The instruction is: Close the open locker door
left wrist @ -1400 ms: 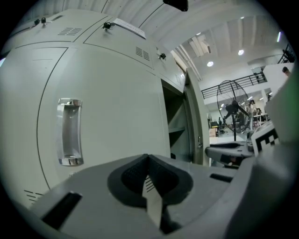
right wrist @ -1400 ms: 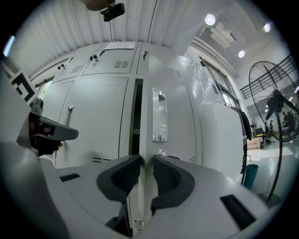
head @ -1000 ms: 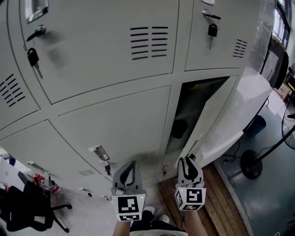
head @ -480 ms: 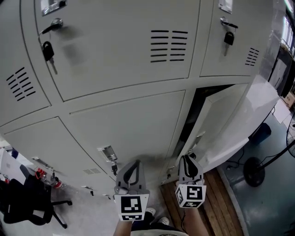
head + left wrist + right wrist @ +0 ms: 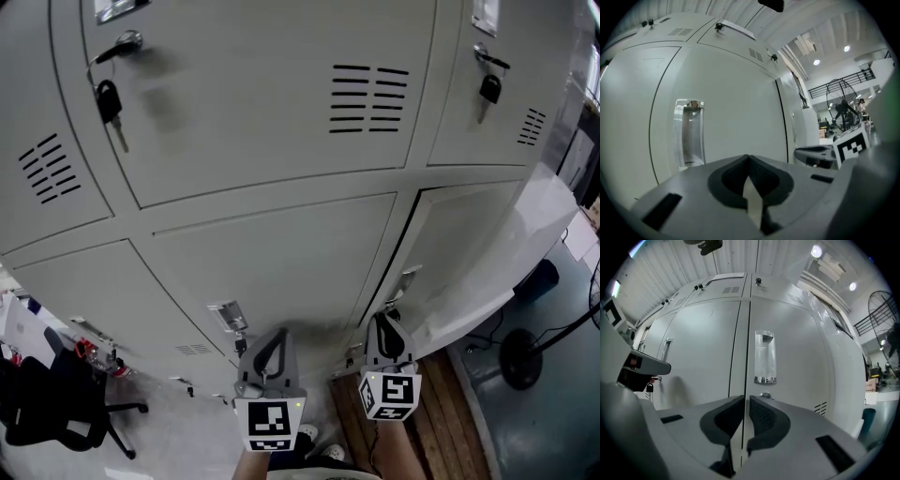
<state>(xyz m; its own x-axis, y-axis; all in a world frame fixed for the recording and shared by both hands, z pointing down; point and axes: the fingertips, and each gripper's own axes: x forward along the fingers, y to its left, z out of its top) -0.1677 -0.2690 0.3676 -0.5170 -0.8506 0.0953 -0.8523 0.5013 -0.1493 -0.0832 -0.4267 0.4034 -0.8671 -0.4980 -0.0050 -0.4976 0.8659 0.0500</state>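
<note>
The lower right locker door [image 5: 464, 244] now lies nearly flush with the grey locker front, only a thin seam showing along its left edge. Its recessed handle [image 5: 407, 278] sits just above my right gripper [image 5: 384, 321]. In the right gripper view the door [image 5: 792, 366] and its handle recess [image 5: 764, 357] fill the frame straight ahead. The right gripper [image 5: 746, 398] is closing, a narrow gap still between its jaws and nothing in it. My left gripper [image 5: 274, 335] is shut and empty, pointing at the neighbouring locker's handle [image 5: 690, 133].
Keys hang from the locks of the upper lockers [image 5: 110, 100] [image 5: 488, 89]. A standing fan [image 5: 525, 349] is on the floor to the right. An office chair [image 5: 47, 412] is at lower left. Wooden boards [image 5: 459, 412] lie under the locker's right end.
The lower right door has swung from clearly open, with the dark interior showing, to nearly shut. Both grippers stayed low in front of the lockers.
</note>
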